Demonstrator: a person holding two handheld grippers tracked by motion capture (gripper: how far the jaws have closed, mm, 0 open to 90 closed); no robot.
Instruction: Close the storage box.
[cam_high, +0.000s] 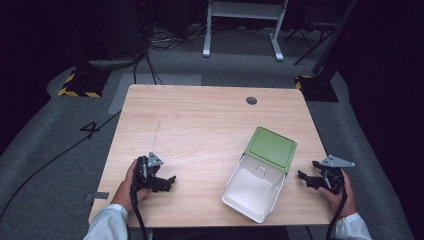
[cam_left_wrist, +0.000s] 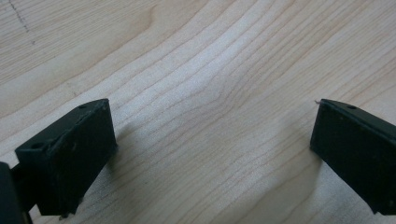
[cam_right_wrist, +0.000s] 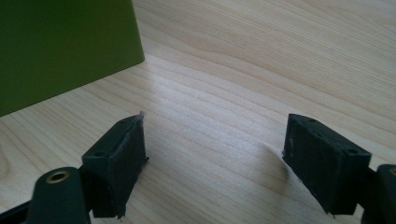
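A light wood surface (cam_high: 200, 130) is seen sitting on grey carpet in a pretty dark room, with a white desk frame (cam_high: 245, 25) and loose cables at the back. The landmark here is the open box (cam_high: 260, 172), green on the outside and white inside; it's laid on the near right part of the surface, its green lid (cam_high: 270, 148) flipped back on the far side and the white tray part pointed toward the near edge.

The right gripper (cam_high: 311, 181) is held just to the right of the box, close to it but not touching. In the right gripper view, its fingers (cam_right_wrist: 116, 158) are spread wide with nothing between them, and the box's green wall (cam_right_wrist: 60, 46) is seen just past the left one.

The left gripper (cam_high: 166, 183) is held well to the left of the box, near the front edge. Its fingers (cam_left_wrist: 74, 154) are also spread wide over bare wood, nothing pinched.
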